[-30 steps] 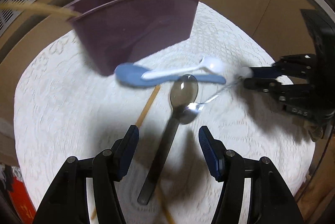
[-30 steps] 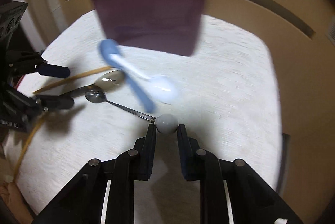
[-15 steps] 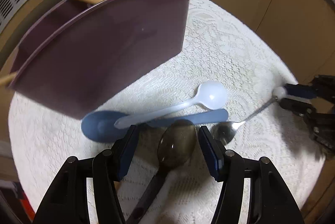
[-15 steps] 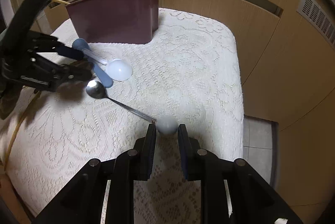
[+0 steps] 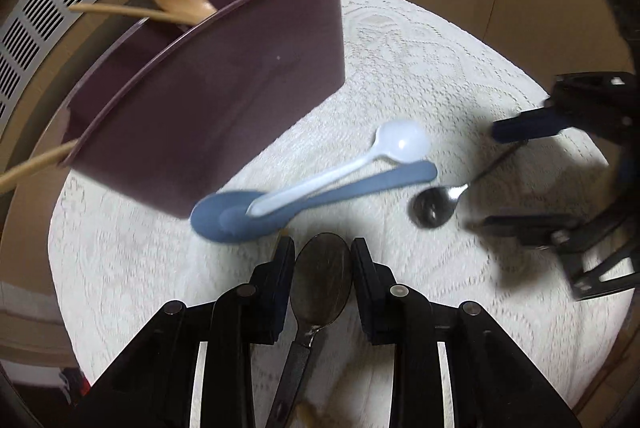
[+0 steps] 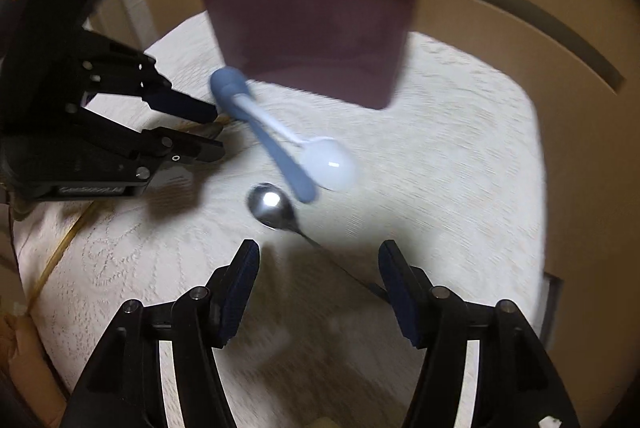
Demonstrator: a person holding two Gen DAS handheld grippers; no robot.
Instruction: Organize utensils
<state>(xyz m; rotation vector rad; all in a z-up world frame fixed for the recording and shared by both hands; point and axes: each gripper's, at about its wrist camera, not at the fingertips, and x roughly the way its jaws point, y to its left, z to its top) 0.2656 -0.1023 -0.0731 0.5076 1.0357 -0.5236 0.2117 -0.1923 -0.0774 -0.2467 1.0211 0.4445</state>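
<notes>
Left claw [image 5: 322, 254] pinches the dark spoon [image 5: 320, 280] by its bowl, bound for the maroon bin [image 5: 224, 100]; right claw [image 6: 318, 260] spread wide over the steel teaspoon [image 6: 272, 206].

Dark spoon [image 5: 320, 278] handle cut off at bottom edge; steel spoon [image 6: 272, 206] handle end hidden behind right gripper [image 6: 318, 264] finger; wooden utensil [image 5: 30, 168] runs off left edge.
</notes>
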